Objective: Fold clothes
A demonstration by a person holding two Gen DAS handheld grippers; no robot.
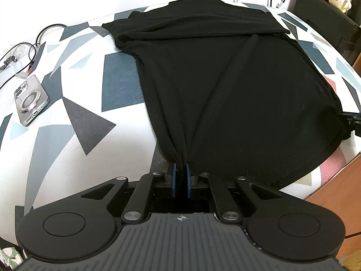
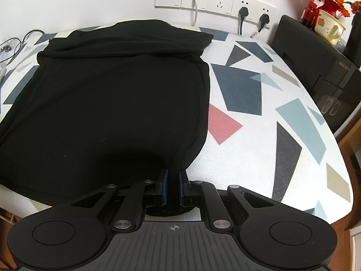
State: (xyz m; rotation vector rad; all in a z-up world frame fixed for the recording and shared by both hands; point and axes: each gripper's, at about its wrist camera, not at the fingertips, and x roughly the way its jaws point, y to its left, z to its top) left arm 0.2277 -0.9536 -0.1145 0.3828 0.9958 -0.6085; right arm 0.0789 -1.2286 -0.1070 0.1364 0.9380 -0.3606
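Observation:
A black garment (image 1: 237, 90) lies spread on a table covered with a white cloth of grey, blue and red shapes (image 1: 67, 135). Its far part is folded over into a thick band. My left gripper (image 1: 181, 169) is shut on the garment's near left corner, and creases fan out from the pinch. In the right wrist view the same garment (image 2: 112, 103) fills the left half, and my right gripper (image 2: 173, 174) is shut on its near right corner. The right gripper (image 1: 353, 122) shows as a dark edge at the far right of the left wrist view.
A phone (image 1: 30, 99) in a clear case lies left of the garment, with black cables (image 1: 33, 45) behind it. Wall sockets with plugs (image 2: 243, 11) line the back wall. A black box (image 2: 315, 67) and a cup with orange flowers (image 2: 329, 24) stand at the right.

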